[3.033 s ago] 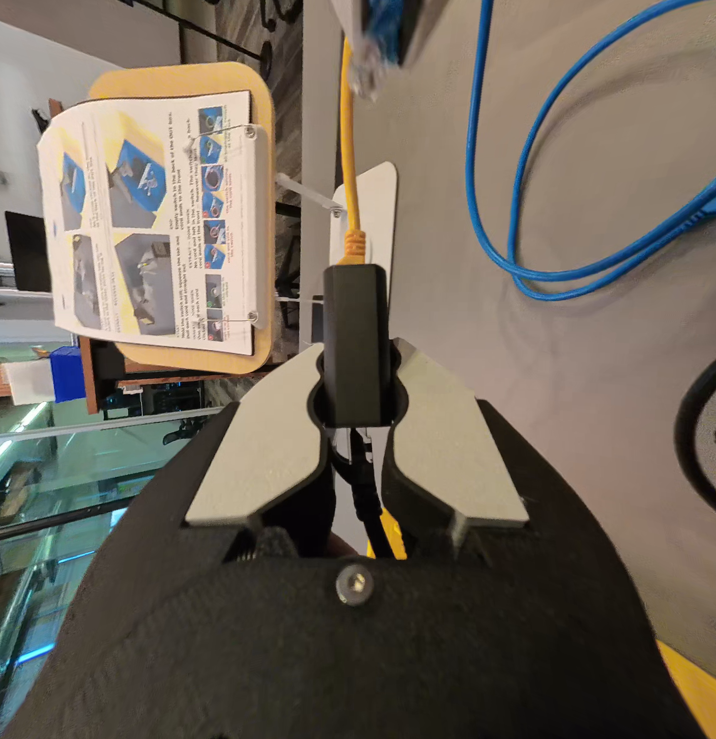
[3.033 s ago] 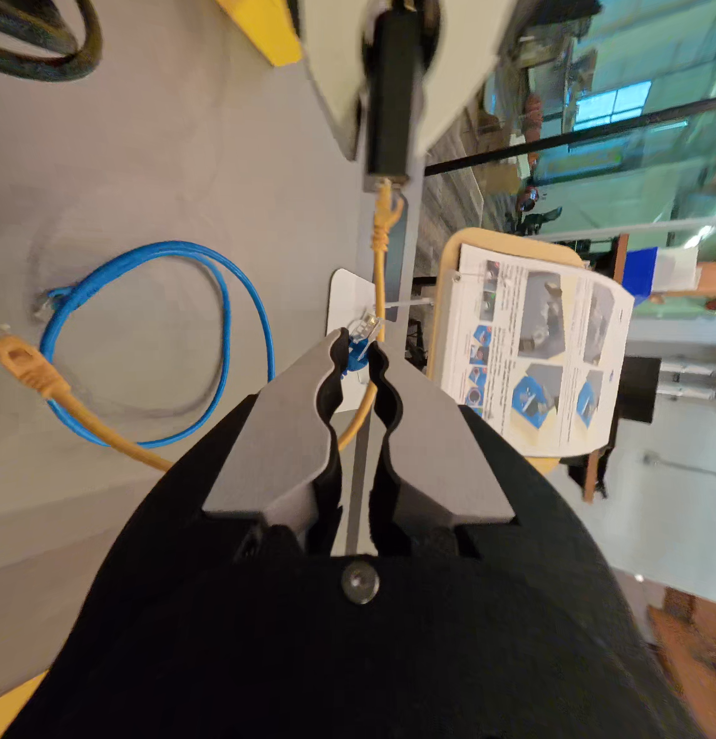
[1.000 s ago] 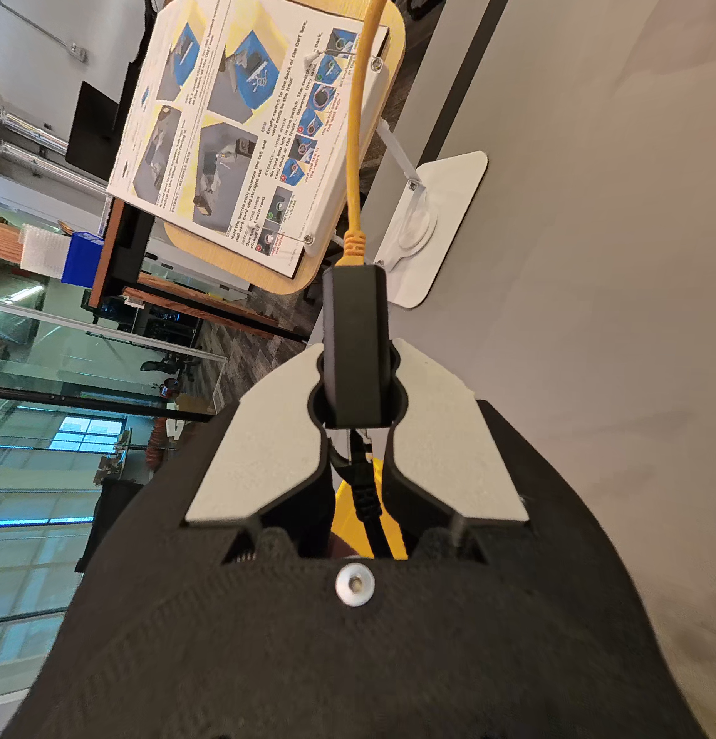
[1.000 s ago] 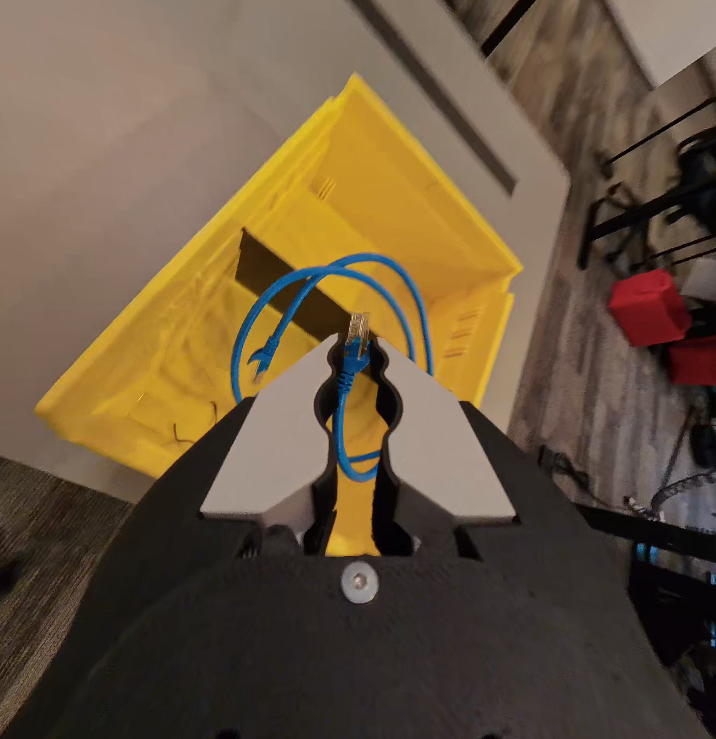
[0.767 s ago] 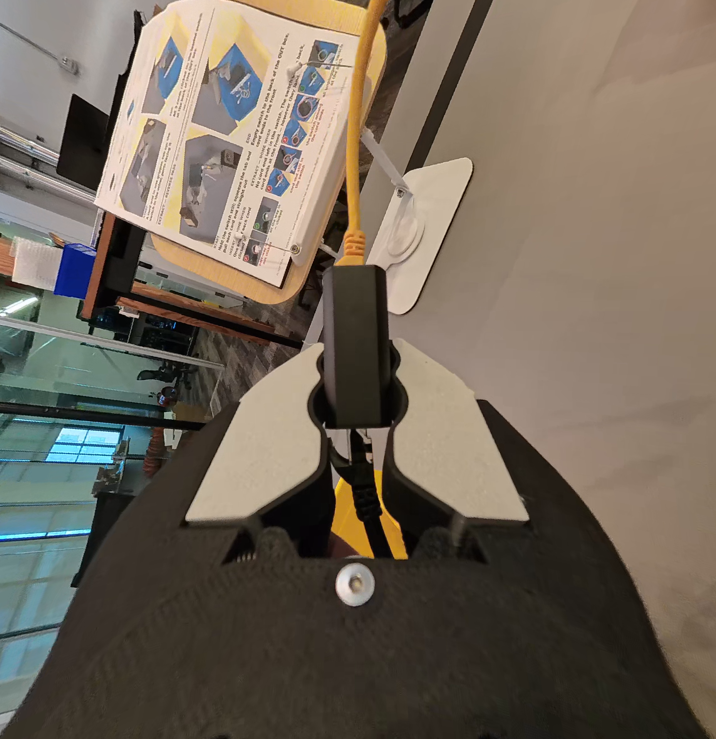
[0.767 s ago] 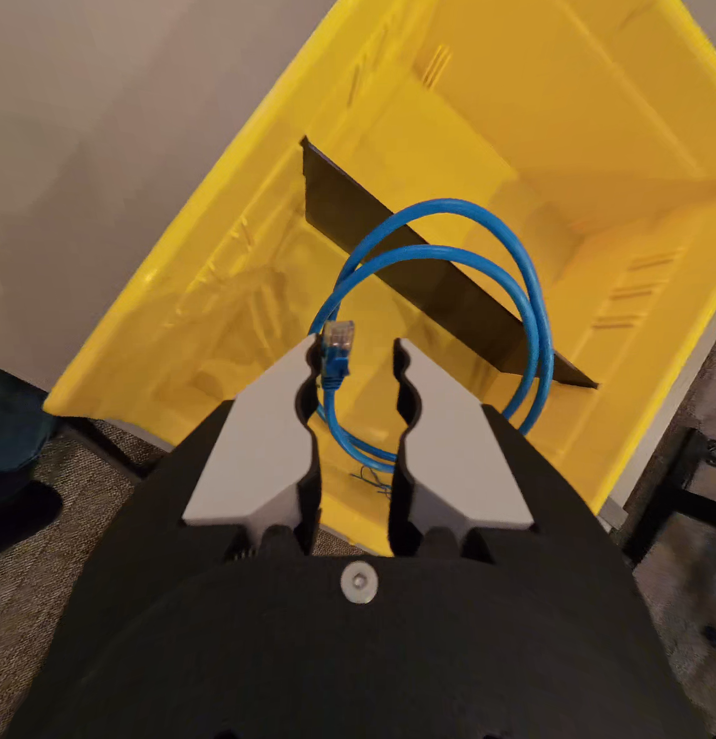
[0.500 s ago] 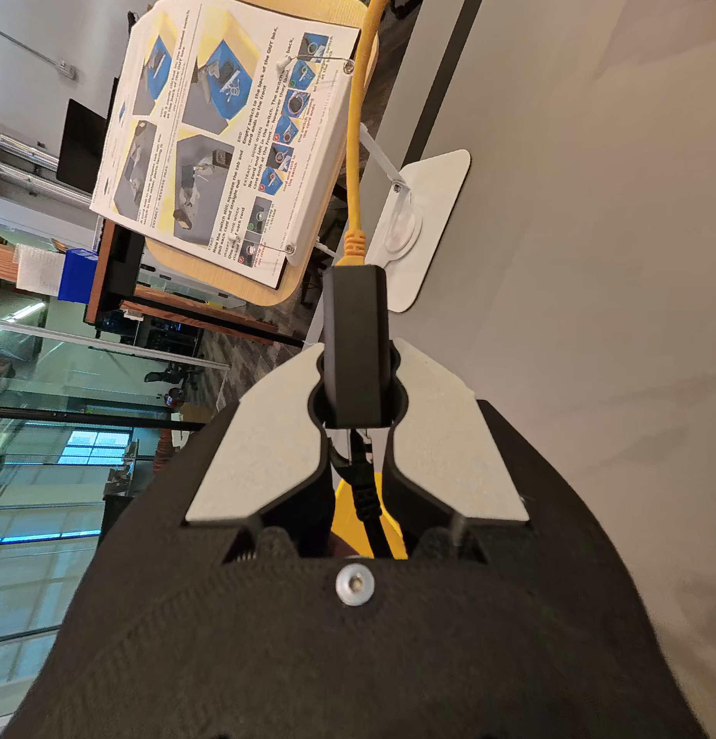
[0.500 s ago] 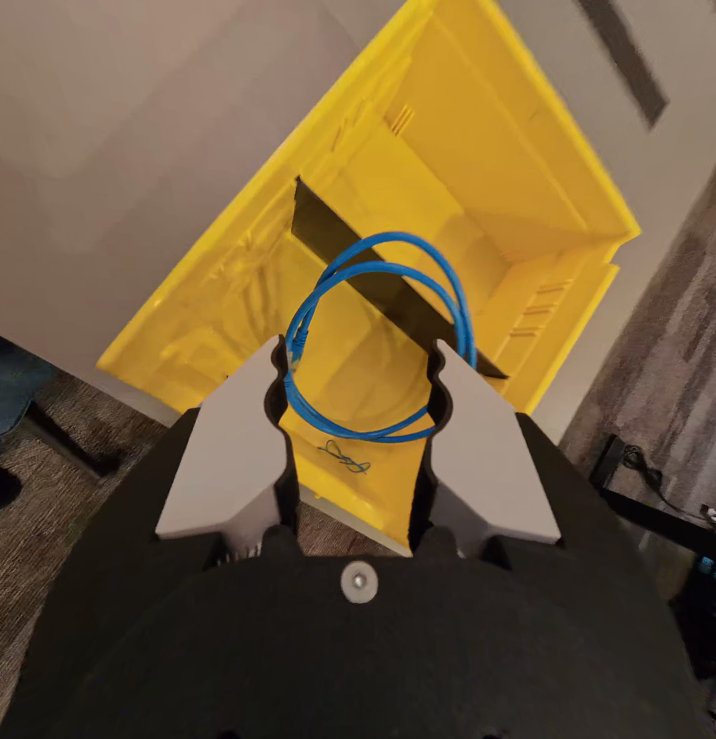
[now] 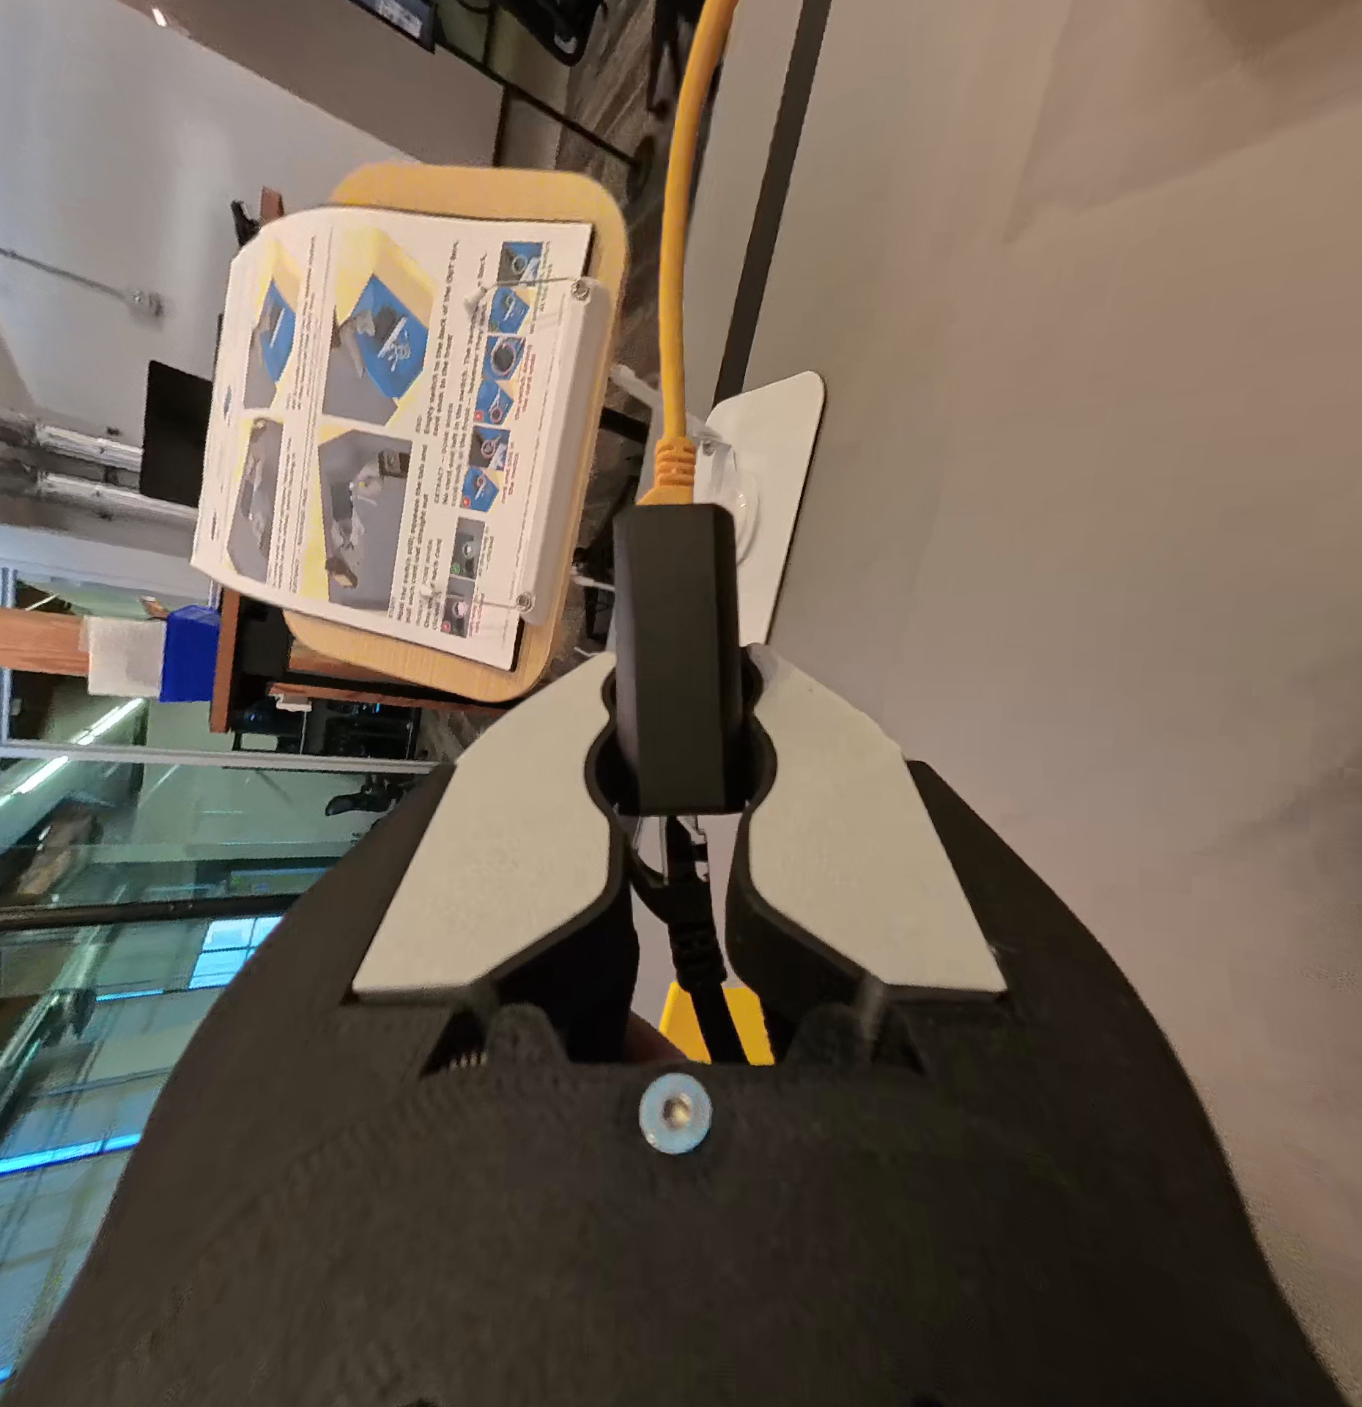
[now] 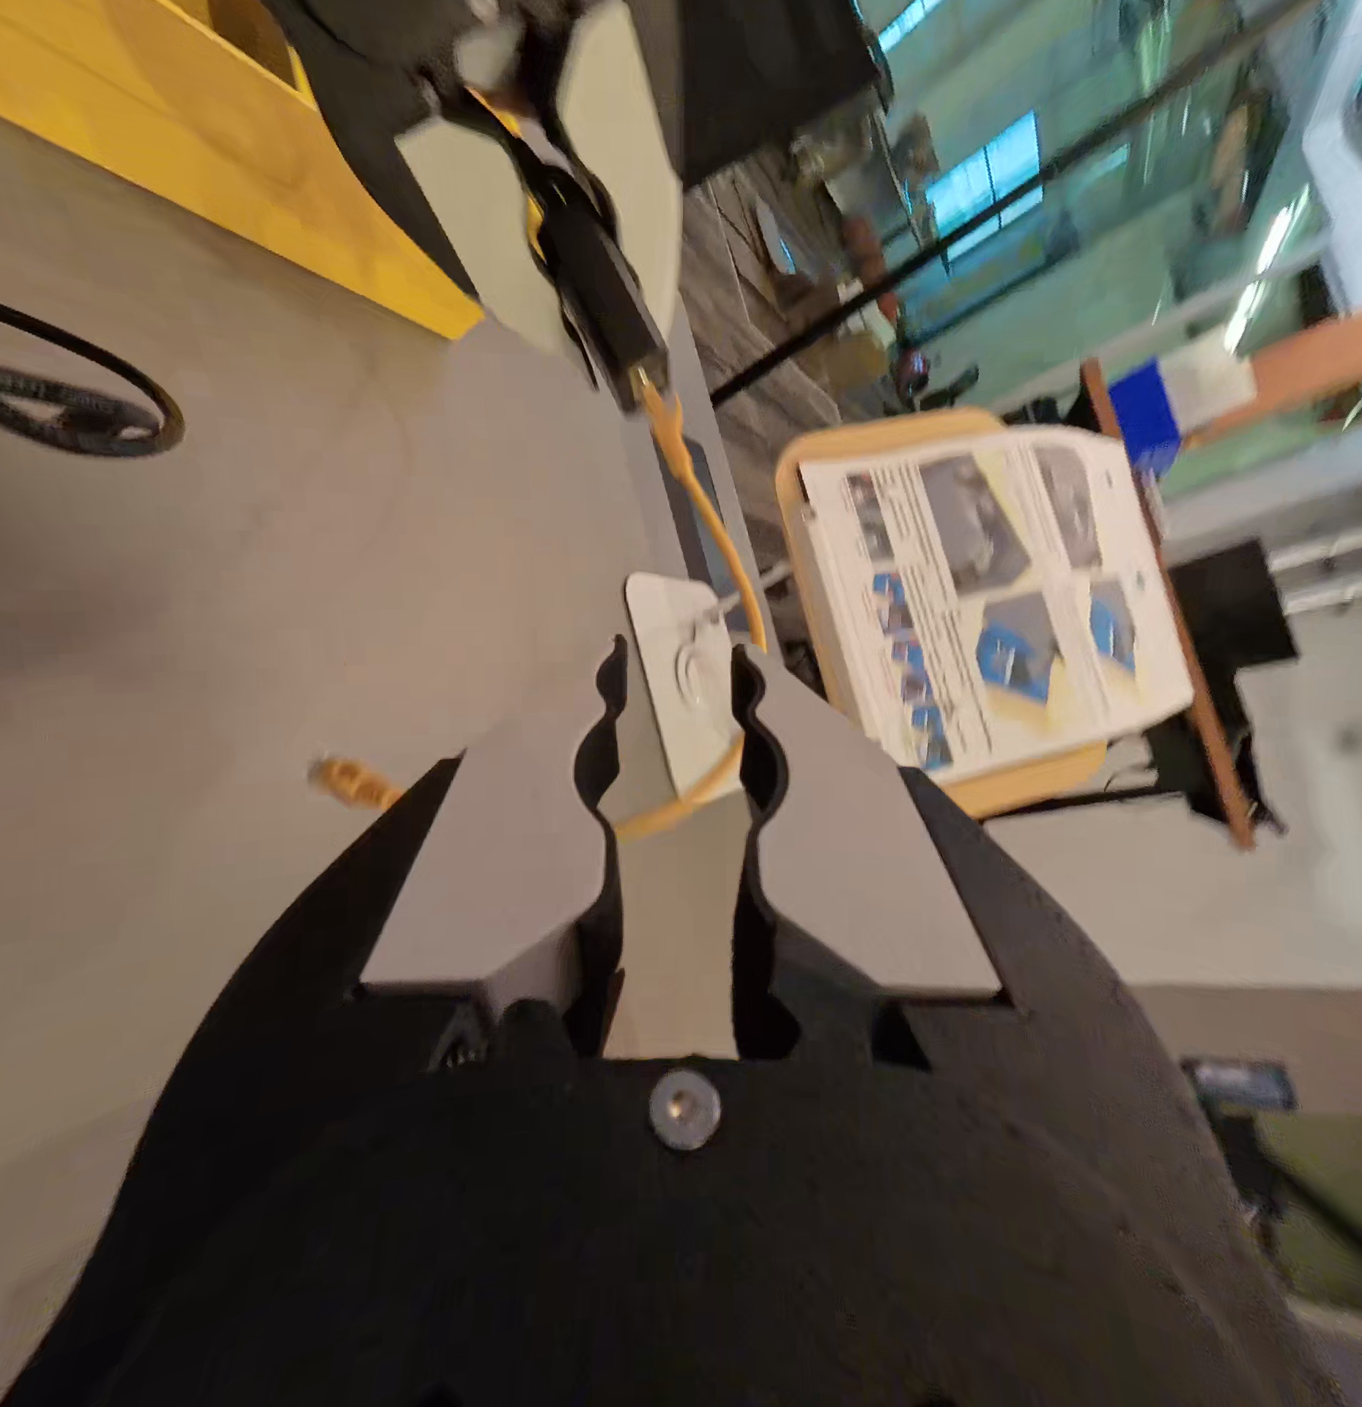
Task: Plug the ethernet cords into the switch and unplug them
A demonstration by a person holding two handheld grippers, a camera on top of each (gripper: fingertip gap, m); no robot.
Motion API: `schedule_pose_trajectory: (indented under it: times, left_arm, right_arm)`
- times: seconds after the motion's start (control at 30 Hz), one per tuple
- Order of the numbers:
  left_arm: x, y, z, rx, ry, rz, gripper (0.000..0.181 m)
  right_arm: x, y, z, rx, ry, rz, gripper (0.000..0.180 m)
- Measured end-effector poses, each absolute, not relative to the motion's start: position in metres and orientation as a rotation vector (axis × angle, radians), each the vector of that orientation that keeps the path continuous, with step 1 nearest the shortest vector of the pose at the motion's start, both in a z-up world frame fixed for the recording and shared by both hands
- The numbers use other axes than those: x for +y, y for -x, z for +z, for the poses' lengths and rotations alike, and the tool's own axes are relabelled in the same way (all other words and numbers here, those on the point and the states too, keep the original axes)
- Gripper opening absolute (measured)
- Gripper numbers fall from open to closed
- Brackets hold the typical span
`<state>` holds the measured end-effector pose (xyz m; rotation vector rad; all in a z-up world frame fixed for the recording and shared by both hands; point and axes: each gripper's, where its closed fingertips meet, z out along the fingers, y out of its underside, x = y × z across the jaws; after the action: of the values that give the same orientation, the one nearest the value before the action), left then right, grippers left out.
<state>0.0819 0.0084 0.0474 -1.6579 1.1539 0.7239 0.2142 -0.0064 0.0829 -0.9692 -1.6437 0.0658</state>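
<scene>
Beside the white stand base on the table, the left tool is clenching the black switch, its long axis pointing forward, with the orange cord plugged into its far end. Rightward, the right tool is hanging released and empty, the cord's free plug lying just left of it.

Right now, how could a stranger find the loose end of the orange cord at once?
Start from the grey table, then the white stand base near its far edge. The loose plug lies left of it, bare on the table; the cord's other end sits in the black switch.
</scene>
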Motion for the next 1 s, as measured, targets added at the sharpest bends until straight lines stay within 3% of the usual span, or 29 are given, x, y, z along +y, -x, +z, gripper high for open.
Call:
schedule_pose_trajectory:
  times: [0.37, 0.5, 0.7, 1.0]
  left_arm:
    - [0.008, -0.105, 0.044, 1.287, 1.590, 0.737, 0.025]
    - [0.007, -0.109, 0.046, 1.306, 1.577, 0.743, 0.025]
    - [0.004, -0.112, 0.048, 1.326, 1.571, 0.720, 0.025]
    - [0.001, -0.122, 0.050, 1.365, 1.556, 0.719, 0.025]
  right_arm:
    - [-0.001, -0.130, 0.058, -1.782, 0.678, -0.058, 0.031]
    - [0.003, -0.126, 0.054, -1.787, 0.636, -0.098, 0.019]
    - [0.003, -0.131, 0.057, -1.802, 0.634, -0.041, 0.022]
    - [0.003, -0.137, 0.056, -1.841, 0.590, -0.066, 0.011]
